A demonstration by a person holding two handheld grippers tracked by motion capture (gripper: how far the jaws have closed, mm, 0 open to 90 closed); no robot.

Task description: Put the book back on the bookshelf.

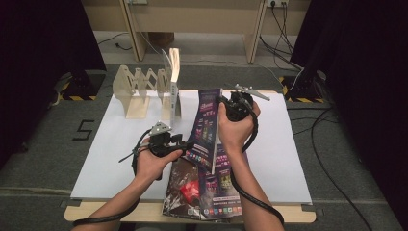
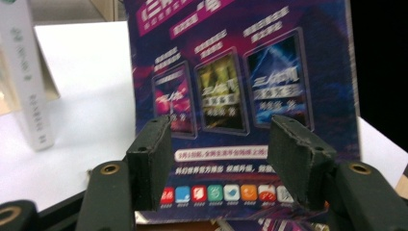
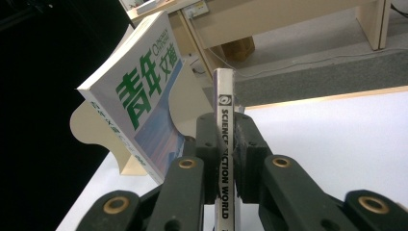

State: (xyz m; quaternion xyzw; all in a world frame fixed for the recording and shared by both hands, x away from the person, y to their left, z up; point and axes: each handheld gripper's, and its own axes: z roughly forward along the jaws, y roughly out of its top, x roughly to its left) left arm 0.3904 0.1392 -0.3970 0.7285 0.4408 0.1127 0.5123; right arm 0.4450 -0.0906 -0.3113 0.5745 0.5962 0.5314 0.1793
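Magazine (image 1: 208,126) held upright above the tabletop (image 1: 288,144), spine clamped between the fingers (image 3: 208,144) of the right gripper (image 1: 234,105); transfer to the wooden rack (image 1: 137,89) judged in hand, beside the book (image 1: 173,84) already leaning there. Left gripper (image 1: 177,143) just beside the cover's lower edge, fingers (image 2: 151,159) apart and not touching it. Next move likely calls for steadying the lower edge, then guiding it into a free slot.

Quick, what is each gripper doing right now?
Left gripper: open, holding nothing, jaws facing the purple magazine's cover.
Right gripper: closed on the spine of the thin purple magazine, holding it upright.
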